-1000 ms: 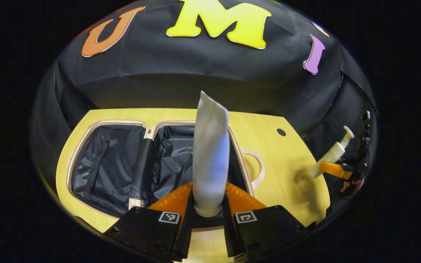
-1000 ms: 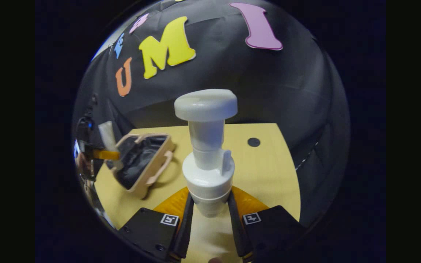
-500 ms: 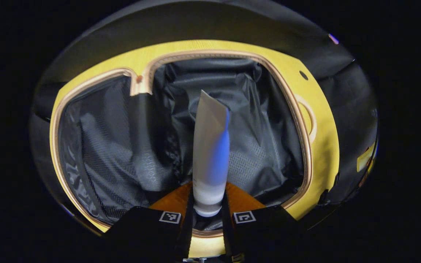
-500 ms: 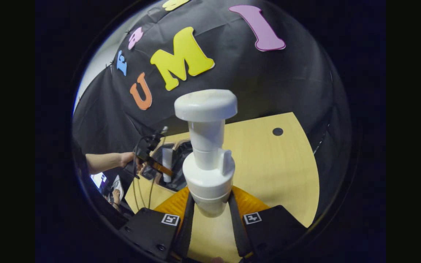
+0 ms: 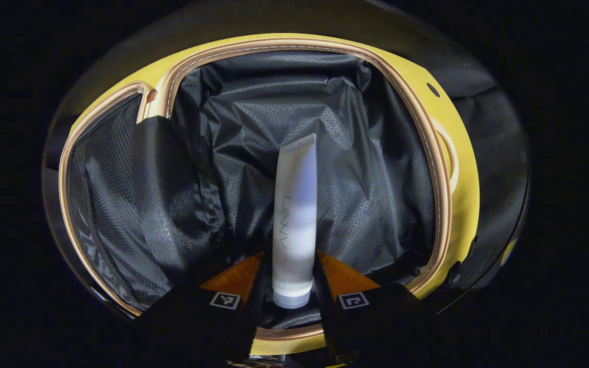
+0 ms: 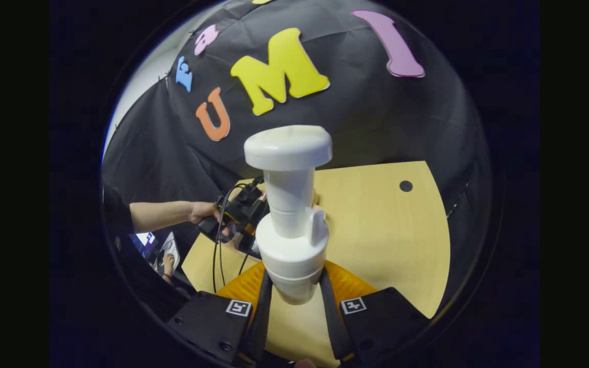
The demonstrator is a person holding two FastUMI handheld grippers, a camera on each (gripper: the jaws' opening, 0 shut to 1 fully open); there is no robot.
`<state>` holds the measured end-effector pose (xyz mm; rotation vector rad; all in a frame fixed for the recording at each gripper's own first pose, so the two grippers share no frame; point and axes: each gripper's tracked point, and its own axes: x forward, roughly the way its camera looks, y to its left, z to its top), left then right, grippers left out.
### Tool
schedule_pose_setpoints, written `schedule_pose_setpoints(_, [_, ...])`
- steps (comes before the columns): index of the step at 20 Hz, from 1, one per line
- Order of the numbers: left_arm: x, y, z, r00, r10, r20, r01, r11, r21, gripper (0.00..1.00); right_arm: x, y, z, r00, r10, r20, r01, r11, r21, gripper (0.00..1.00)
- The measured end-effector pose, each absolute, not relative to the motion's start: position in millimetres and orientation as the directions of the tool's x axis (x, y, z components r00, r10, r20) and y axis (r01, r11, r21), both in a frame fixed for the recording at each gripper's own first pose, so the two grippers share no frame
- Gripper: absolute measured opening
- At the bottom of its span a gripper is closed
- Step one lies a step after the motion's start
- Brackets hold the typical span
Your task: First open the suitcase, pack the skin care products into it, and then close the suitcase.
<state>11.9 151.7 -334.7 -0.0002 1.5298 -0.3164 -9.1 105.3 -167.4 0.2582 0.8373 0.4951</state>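
Observation:
The suitcase (image 5: 440, 168) lies open on the wooden table (image 5: 466, 204), black lining inside a tan rim. A white tube (image 5: 294, 214) lies in its right half, cap toward me, pointing away. My left gripper (image 5: 290, 286) hovers low over that half, open, with a thin gap between the tube and each finger. In the right gripper view my right gripper (image 6: 293, 291) is shut on a white pump bottle (image 6: 289, 220), held upright above the table (image 6: 386, 230). Behind the bottle a hand (image 6: 202, 210) holds the left gripper (image 6: 241, 209) down at the suitcase.
The suitcase's left half has a mesh pocket (image 5: 115, 194), and its handle (image 5: 450, 158) sticks out on the right side. A round hole (image 6: 405, 186) sits near the table's far right corner. Cables (image 6: 218, 255) hang from the left gripper. The black cloth wall stands behind.
The left gripper sank lower into the suitcase's right half and its fingers spread apart, freeing the tube. The right gripper swung slightly with the pump bottle still in it.

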Motion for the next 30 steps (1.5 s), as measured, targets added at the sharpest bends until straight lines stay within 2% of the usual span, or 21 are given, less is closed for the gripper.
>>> schedule_pose_setpoints(1, [12.8, 151.1, -328.1, 0.036, -0.209, -0.977, 0.193, 0.961, -0.198, 0.7, -2.5, 116.3, -169.5, 0.549, 0.518, -0.656, -0.334, 0.856, 0.396, 0.46])
schedule_pose_setpoints(4, [13.3, 151.4, -294.6, 0.173, -0.243, -0.954, 0.164, 0.963, -0.216, 0.8, 21.0, 162.8, -175.8, 0.493, 0.547, -0.677, -0.373, 0.836, 0.404, 0.46])
schedule_pose_setpoints(6, [8.9, 146.9, -266.0, 0.307, -0.297, -0.904, 0.101, 0.955, -0.279, 0.98, 38.3, 198.3, -190.6, 0.431, 0.556, -0.71, -0.385, 0.825, 0.413, 0.46])
schedule_pose_setpoints(7, [4.9, 147.9, -252.1, 0.376, -0.316, -0.871, 0.071, 0.947, -0.313, 0.88, 46.0, 214.8, -200.5, 0.394, 0.557, -0.731, -0.387, 0.822, 0.417, 0.44])
schedule_pose_setpoints(9, [-1.6, 158.1, -232.8, 0.507, -0.319, -0.8, 0.006, 0.93, -0.367, 0.88, 54.7, 247.0, -233.3, 0.285, 0.54, -0.792, -0.338, 0.83, 0.444, 0.47])
schedule_pose_setpoints(12, [-22.8, 182.7, -217.1, 0.622, -0.278, -0.732, -0.095, 0.901, -0.423, 0.88, 63.6, 290.2, -294.8, 0.108, 0.5, -0.859, -0.216, 0.855, 0.471, 0.46])
schedule_pose_setpoints(17, [-84.4, 226.3, -213.4, 0.67, -0.206, -0.713, -0.203, 0.873, -0.443, 0.88, 70.8, 306.9, -365.6, -0.026, 0.371, -0.928, 0.003, 0.929, 0.371, 0.47])
schedule_pose_setpoints(20, [-113.2, 235.9, -215.6, 0.656, -0.202, -0.727, -0.221, 0.87, -0.441, 0.88, 78.5, 310.0, -394.2, -0.059, 0.303, -0.951, 0.144, 0.945, 0.292, 0.44])
schedule_pose_setpoints(22, [-127.2, 248.7, -219.2, 0.654, -0.185, -0.733, -0.228, 0.876, -0.424, 0.89, 83.2, 308.3, -401.8, -0.063, 0.268, -0.961, 0.186, 0.95, 0.252, 0.44])
schedule_pose_setpoints(24, [-130.0, 260.2, -217.7, 0.657, -0.171, -0.735, -0.239, 0.877, -0.418, 0.88, 84.5, 301.9, -409.1, -0.065, 0.223, -0.973, 0.198, 0.958, 0.206, 0.48])
schedule_pose_setpoints(26, [-127.1, 269.9, -214.2, 0.67, -0.16, -0.725, -0.25, 0.871, -0.424, 0.89, 86.4, 305.2, -406.9, -0.049, 0.232, -0.972, 0.214, 0.953, 0.216, 0.52])
schedule_pose_setpoints(27, [-123.6, 273.9, -212.5, 0.678, -0.161, -0.717, -0.251, 0.866, -0.432, 0.88, 86.3, 305.9, -401.9, -0.037, 0.236, -0.971, 0.215, 0.951, 0.223, 0.51])
schedule_pose_setpoints(30, [-109.9, 293.3, -213.0, 0.69, -0.157, -0.707, -0.262, 0.856, -0.446, 0.88, 83.3, 303.0, -378.0, 0.012, 0.263, -0.965, 0.188, 0.947, 0.261, 0.68])
